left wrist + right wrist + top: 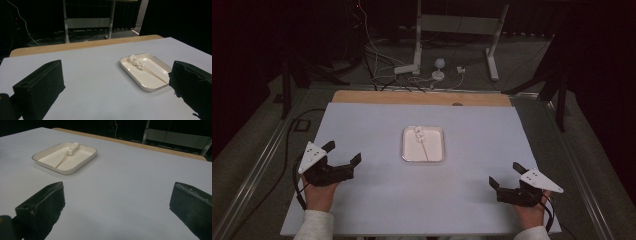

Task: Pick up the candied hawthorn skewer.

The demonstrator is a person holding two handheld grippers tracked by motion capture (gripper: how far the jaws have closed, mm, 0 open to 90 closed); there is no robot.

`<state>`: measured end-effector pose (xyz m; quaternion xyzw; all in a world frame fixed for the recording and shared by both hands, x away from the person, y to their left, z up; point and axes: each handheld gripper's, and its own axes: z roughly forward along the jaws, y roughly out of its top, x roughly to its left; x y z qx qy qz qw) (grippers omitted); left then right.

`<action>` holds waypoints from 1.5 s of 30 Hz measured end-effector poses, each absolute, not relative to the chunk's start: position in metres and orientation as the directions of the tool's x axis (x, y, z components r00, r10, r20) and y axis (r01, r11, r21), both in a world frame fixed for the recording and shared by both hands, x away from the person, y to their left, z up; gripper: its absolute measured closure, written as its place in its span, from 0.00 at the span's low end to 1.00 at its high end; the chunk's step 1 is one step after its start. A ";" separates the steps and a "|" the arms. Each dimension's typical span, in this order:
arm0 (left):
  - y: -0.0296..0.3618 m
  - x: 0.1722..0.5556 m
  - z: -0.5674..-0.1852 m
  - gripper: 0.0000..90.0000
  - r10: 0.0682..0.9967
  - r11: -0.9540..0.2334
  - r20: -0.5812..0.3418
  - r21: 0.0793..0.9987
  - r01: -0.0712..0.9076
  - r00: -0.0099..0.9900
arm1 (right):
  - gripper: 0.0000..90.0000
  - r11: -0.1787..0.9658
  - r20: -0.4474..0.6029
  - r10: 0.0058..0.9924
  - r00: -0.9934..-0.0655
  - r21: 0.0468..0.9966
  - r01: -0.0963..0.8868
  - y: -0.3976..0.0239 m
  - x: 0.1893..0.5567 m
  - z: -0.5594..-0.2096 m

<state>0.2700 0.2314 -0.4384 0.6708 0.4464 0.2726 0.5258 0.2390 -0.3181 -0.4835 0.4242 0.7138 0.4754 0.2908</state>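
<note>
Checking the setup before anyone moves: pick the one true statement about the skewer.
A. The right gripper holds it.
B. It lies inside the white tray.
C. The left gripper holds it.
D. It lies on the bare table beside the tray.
B: the skewer with white pieces at its far end lies inside the white tray, while the left gripper and the right gripper sit open and apart from it on the table.

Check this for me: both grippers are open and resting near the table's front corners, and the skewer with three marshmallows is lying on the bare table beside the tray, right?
Not quite. The skewer with its marshmallows lies inside the white tray, not on the table beside it, as the left gripper view shows. The rest holds: the left gripper and the right gripper are both open near the front corners.
</note>
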 end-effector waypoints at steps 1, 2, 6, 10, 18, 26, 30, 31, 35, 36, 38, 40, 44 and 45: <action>0.229 0.272 -0.438 0.01 0.884 -0.051 -0.102 0.949 0.311 0.456 | 0.00 0.189 -0.013 0.882 -0.471 0.925 0.329 -0.318 0.239 -0.484; 0.228 0.274 -0.437 0.01 0.883 -0.056 -0.099 0.948 0.313 0.458 | 0.00 0.190 -0.014 0.882 -0.471 0.925 0.329 -0.318 0.239 -0.484; 0.220 0.282 -0.435 0.01 0.879 -0.062 -0.097 0.947 0.315 0.467 | 0.00 0.192 -0.015 0.882 -0.471 0.924 0.330 -0.317 0.239 -0.484; 0.211 0.290 -0.433 0.01 0.873 -0.075 -0.091 0.945 0.318 0.479 | 0.00 0.195 -0.018 0.882 -0.471 0.924 0.329 -0.317 0.240 -0.485; 0.195 0.306 -0.434 0.01 0.867 -0.080 -0.096 0.941 0.327 0.488 | 0.00 0.200 -0.022 0.882 -0.470 0.922 0.332 -0.317 0.240 -0.485; 0.175 0.320 -0.436 0.01 0.860 -0.100 -0.087 0.937 0.334 0.502 | 0.00 0.208 -0.029 0.881 -0.471 0.920 0.332 -0.316 0.240 -0.485; 0.166 0.327 -0.438 0.01 0.857 -0.105 -0.088 0.935 0.340 0.507 | 0.00 0.210 -0.031 0.881 -0.472 0.920 0.332 -0.316 0.240 -0.486; 0.164 0.329 -0.438 0.01 0.857 -0.108 -0.086 0.934 0.340 0.509 | 0.00 0.211 -0.032 0.881 -0.471 0.919 0.333 -0.316 0.240 -0.486; 0.154 0.335 -0.441 0.01 0.854 -0.114 -0.086 0.931 0.346 0.513 | 0.00 0.213 -0.033 0.881 -0.472 0.919 0.333 -0.315 0.240 -0.486; 0.152 0.336 -0.442 0.01 0.854 -0.110 -0.091 0.931 0.349 0.513 | 0.00 0.213 -0.033 0.881 -0.472 0.918 0.333 -0.315 0.241 -0.486; 0.147 0.339 -0.444 0.01 0.852 -0.115 -0.090 0.928 0.353 0.515 | 0.00 0.213 -0.033 0.881 -0.472 0.918 0.333 -0.315 0.240 -0.486; 0.143 0.341 -0.446 0.01 0.851 -0.116 -0.093 0.926 0.358 0.517 | 0.00 0.214 -0.034 0.880 -0.473 0.918 0.333 -0.315 0.240 -0.486; 0.134 0.346 -0.450 0.01 0.849 -0.120 -0.096 0.922 0.367 0.520 | 0.00 0.214 -0.034 0.880 -0.473 0.918 0.333 -0.315 0.240 -0.486; 0.131 0.347 -0.450 0.01 0.847 -0.125 -0.094 0.922 0.368 0.523 | 0.00 0.214 -0.034 0.880 -0.473 0.918 0.333 -0.315 0.240 -0.486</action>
